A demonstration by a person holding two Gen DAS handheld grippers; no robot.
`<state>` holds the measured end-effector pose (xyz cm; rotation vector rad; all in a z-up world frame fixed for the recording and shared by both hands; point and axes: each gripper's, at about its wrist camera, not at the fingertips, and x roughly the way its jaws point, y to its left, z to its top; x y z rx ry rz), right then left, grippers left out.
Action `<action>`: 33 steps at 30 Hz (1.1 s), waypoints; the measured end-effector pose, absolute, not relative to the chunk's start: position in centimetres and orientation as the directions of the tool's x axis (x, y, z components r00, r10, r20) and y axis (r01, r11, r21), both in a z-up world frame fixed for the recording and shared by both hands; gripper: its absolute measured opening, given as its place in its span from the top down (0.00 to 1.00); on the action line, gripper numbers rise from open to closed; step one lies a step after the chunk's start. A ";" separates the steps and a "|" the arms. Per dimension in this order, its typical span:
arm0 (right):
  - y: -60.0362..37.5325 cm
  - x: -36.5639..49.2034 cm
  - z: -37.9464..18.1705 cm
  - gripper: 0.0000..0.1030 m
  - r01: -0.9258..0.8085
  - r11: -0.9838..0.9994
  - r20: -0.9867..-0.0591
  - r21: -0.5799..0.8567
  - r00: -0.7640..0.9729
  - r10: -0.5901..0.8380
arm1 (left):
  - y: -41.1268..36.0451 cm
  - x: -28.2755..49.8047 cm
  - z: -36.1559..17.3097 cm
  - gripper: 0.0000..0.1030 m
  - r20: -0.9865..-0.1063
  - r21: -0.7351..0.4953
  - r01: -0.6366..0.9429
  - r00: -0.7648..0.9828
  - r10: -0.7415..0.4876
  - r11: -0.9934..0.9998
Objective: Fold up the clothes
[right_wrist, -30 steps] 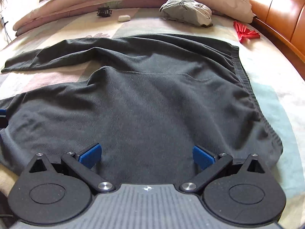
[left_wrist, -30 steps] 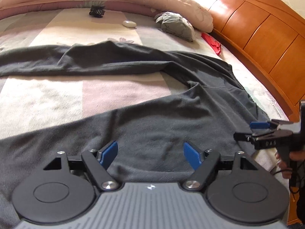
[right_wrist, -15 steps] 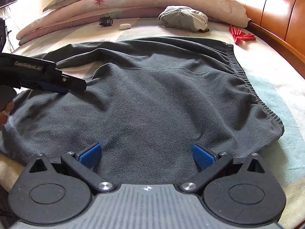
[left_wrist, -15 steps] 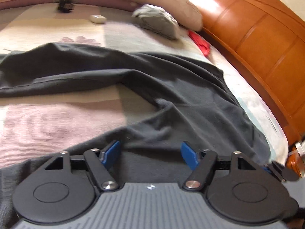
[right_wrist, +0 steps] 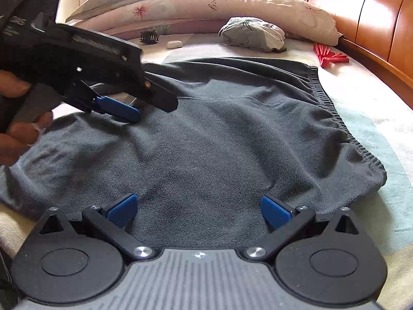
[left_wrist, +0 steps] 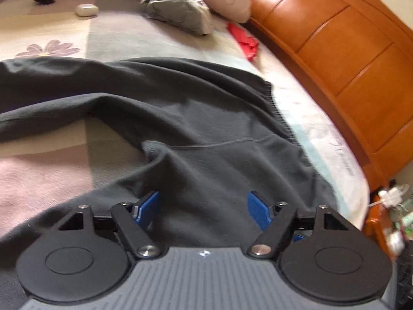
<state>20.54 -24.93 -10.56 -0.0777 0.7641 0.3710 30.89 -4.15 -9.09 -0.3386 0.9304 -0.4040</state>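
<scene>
Both my grippers — left gripper (left_wrist: 202, 208) and right gripper (right_wrist: 198, 210) — gape with nothing held over the dark sweatshirt (right_wrist: 219, 139), which lies spread across the bed (left_wrist: 46, 170), body and sleeves unfolded — every fold remains

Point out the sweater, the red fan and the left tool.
sweater (right_wrist: 219, 155), right wrist view, middle of its dark grey body.
red fan (right_wrist: 329, 57), right wrist view, its folded ribs near the headboard.
left tool (left_wrist: 202, 210), left wrist view, midway between its blue fingertips.
</scene>
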 end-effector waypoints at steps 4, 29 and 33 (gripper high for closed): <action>-25.0 20.4 -10.3 0.00 -0.356 0.932 -0.689 0.072 0.657 0.304 | -4.1 29.7 -7.2 0.33 -0.713 -0.368 0.175 0.577 -0.399 0.913; -31.4 22.1 -7.5 0.00 -0.161 0.964 -0.652 0.211 0.712 0.261 | 1.9 20.0 -6.2 0.25 -0.746 -0.294 0.072 0.606 -0.276 0.953; -28.1 21.4 -8.9 0.00 -0.255 0.946 -0.691 0.200 0.648 0.321 | 0.7 18.7 -6.5 0.23 -0.755 -0.254 0.121 0.596 -0.275 0.960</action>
